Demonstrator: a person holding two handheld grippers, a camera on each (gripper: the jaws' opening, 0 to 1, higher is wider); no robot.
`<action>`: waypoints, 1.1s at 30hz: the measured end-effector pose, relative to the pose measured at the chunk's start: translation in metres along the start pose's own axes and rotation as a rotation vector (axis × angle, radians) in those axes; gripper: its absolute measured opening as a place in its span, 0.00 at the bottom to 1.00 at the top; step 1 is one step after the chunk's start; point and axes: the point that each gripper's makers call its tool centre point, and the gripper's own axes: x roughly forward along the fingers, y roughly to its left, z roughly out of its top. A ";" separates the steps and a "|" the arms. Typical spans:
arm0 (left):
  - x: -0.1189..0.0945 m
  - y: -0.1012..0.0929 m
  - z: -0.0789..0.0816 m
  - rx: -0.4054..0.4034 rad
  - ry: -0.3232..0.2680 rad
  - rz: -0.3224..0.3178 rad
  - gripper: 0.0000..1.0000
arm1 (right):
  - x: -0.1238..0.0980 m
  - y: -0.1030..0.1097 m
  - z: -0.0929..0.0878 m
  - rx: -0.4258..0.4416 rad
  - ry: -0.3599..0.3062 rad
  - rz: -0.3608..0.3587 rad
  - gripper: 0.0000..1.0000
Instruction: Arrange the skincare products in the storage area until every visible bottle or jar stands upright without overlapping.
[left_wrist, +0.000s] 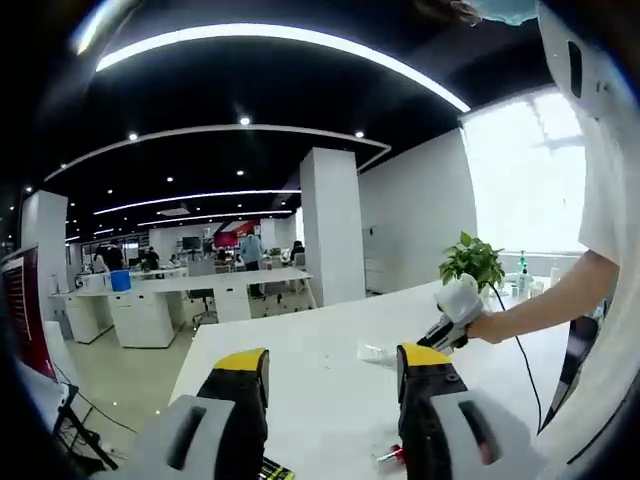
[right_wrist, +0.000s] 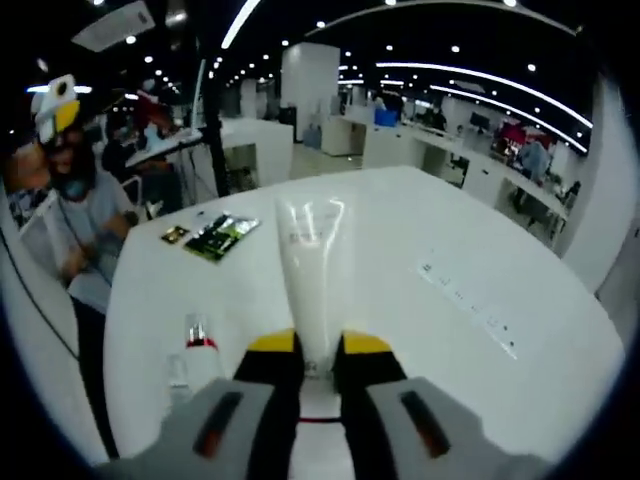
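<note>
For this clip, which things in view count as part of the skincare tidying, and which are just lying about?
Job:
- white tube, clamped in the right gripper
- small bottle with a red band, lying on the table beside it

Lying about:
- dark sachets further along the table
- potted plant
- left gripper, open with nothing between its jaws

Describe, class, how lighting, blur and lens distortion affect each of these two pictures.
Left gripper view: the window blows out to white, ceiling light strips bow into arcs, and the white table looks soft. Right gripper view: glare streaks the white tube held by the right hand-held gripper, the table edge curves, and the background is blurred.
</note>
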 end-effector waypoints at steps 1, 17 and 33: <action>0.001 0.001 0.001 -0.003 -0.008 0.006 0.45 | -0.004 0.003 0.007 -0.001 -0.022 -0.005 0.11; 0.038 -0.022 -0.006 -0.036 0.044 -0.134 0.32 | -0.037 0.037 0.056 0.035 -0.205 0.008 0.12; 0.065 -0.067 -0.035 -0.441 0.111 -0.236 0.76 | -0.053 0.096 0.066 0.025 -0.286 0.066 0.13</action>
